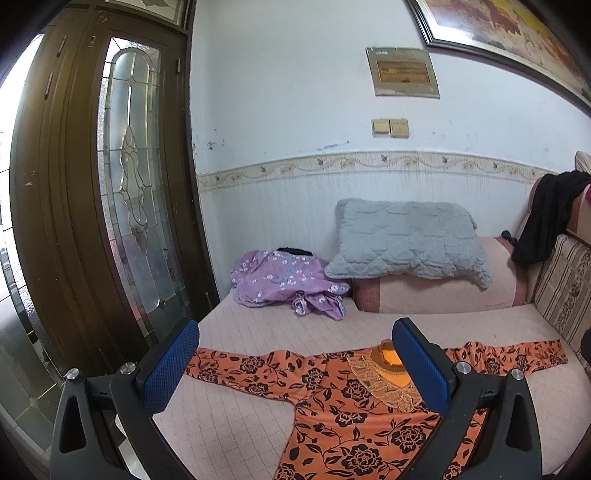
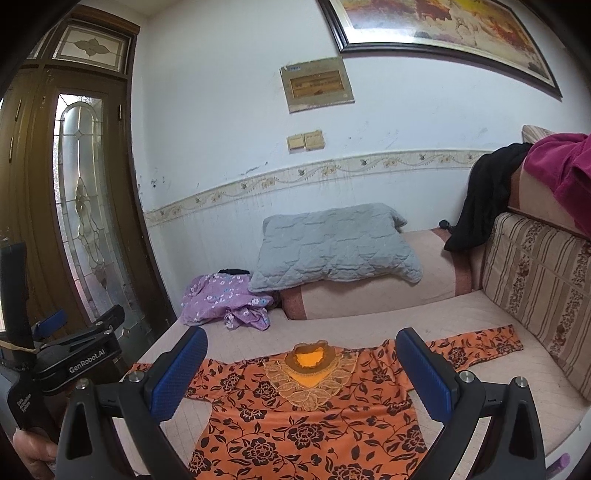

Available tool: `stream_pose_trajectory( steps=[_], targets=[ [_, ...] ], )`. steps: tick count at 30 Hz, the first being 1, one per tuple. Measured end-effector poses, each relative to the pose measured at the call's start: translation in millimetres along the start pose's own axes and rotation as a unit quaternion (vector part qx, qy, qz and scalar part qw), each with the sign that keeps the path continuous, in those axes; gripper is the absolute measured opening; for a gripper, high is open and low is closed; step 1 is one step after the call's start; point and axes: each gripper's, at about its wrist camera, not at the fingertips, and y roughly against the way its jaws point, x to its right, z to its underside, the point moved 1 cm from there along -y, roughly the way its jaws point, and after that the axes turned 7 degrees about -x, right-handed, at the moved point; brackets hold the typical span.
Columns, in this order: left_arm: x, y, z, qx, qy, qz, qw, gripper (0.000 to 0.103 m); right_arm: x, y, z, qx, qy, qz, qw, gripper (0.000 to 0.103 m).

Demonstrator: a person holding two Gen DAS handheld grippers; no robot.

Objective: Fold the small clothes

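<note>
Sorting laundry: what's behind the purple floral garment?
A sliver of something black pokes out behind the purple floral garment, against the wall. The rest is covered, so what it is can't be told.

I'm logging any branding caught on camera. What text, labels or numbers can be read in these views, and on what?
"GenRobot.AI": white print on the black body of the left tongs, seen from the right wrist view.
Small white print on its handle: too blurred to read.
Wall plaque: lettering too small to read.
Framed painting: no legible text.

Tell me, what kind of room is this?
Probably a living room in a home: a striped sofa with a grey pillow, a framed painting on the wall, and a wooden door with patterned glass.
</note>
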Motion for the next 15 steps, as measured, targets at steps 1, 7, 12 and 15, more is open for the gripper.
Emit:
stream_pose_trajectory(
  steps=[1,7,12,15],
  targets=[
    [2,-4,1,-0.003,-0.001,-0.001,1.0000,0.103,0,-5,-1,-0.004,0.013,0.006,1.000,0.103],
    [9,-29,0,-0.016,-0.001,-0.003,0.9999,0.103,5,-32,-1,-0.029,-0.008,-0.002,1.000,0.103],
    [20,-56,1,-0.032,-0.005,-0.003,0.9995,0.103,15,-62,-2,-0.041,-0.019,0.000,0.999,0.103],
    [30,-77,4,-0.045,-0.007,-0.005,0.9990,0.103,25,-85,1,-0.052,-0.027,0.006,0.998,0.103]
  ],
)
